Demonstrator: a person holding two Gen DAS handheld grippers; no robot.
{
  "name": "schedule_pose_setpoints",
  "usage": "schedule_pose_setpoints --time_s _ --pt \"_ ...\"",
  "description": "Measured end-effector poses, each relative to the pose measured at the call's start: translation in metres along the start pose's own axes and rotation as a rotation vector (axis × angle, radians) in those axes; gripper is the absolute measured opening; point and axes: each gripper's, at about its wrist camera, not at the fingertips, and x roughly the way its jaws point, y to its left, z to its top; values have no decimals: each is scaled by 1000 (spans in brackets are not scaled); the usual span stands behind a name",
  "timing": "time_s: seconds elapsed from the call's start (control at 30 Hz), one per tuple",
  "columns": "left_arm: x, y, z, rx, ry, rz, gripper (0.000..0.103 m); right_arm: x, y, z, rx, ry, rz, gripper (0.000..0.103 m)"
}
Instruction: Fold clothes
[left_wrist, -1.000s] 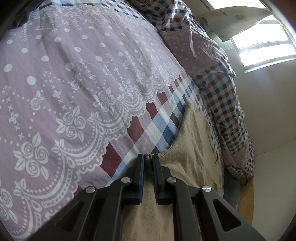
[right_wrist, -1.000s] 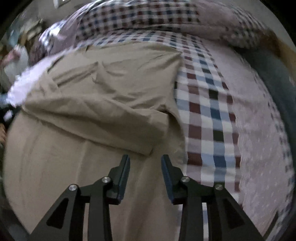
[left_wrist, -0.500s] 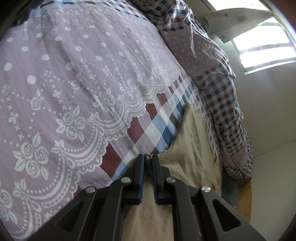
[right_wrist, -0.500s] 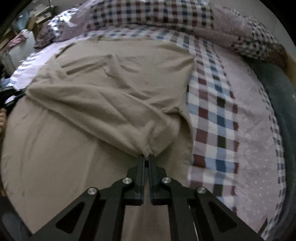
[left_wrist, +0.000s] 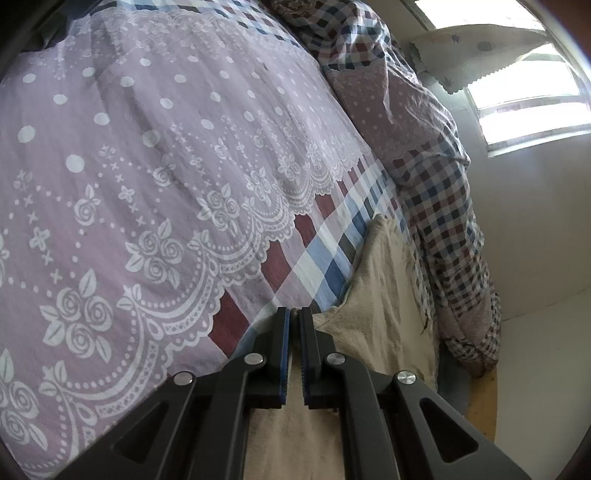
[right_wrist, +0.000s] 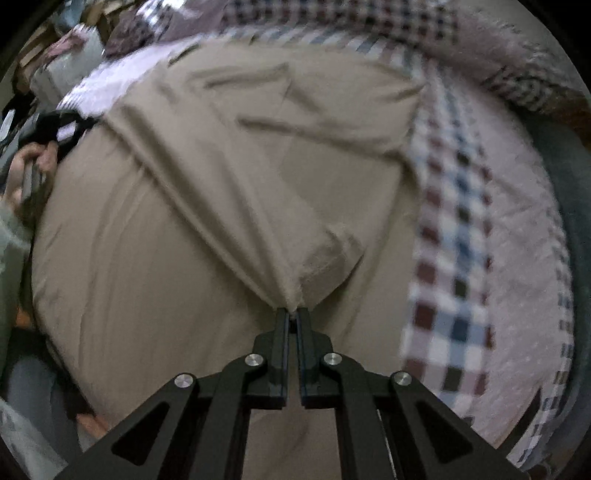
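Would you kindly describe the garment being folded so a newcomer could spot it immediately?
Look at the bed's lilac lace-print and checked bedsheet. Spread across it lies a plain beige cotton garment, pinched by both the right hand-held gripper and the left hand-held gripper. It is the only unpatterned fabric there.

— Any writing you can read from here?
— None. The bedsheet (left_wrist: 155, 177) has only printed dots, roses and lace scallops, the quilt (left_wrist: 436, 192) is plain checks, and the shirt (right_wrist: 229, 192) carries no label or logo that shows.
— Numbers, signs?
— Nothing legible.
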Motion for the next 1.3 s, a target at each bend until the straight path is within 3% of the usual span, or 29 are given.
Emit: schedule_pose_setpoints --time_s 0.13,0.2,0.27,0.37,0.5,0.67,0.77,0.83,0.87,0.9,1.07,1.3 --pt "0 0 -1 8 -2 7 4 -6 -11 -7 10 5 16 6" --pt "0 -1 -1 11 -4 11 4 -21 -28 -3 62 -63 23 29" --pt "0 -1 -1 15 -5 14 4 -30 -42 5 95 -128 29 39" --pt "0 -1 -1 20 -7 20 4 -21 -53 24 83 -138 33 39" --pt "2 -2 -1 24 -8 24 4 22 -63 46 68 -47 69 39" --pt "3 -4 -2 35 -11 32 4 50 -71 49 74 0 128 39" --pt "3 -3 -3 42 -11 34 4 48 -65 49 44 -8 94 37" --pt "3 -4 -4 46 -12 35 4 46 -62 48 24 -15 70 23" --pt "3 -4 -4 47 -13 35 4 45 -60 48 13 -19 58 9" --pt "3 -4 -4 47 -13 34 4 44 -58 47 3 -22 46 7" --pt "3 -3 -4 49 -15 34 4 10 -58 42 36 -123 2 6" --pt "4 -4 -3 44 -13 30 4 2 -79 51 94 -104 -103 8"
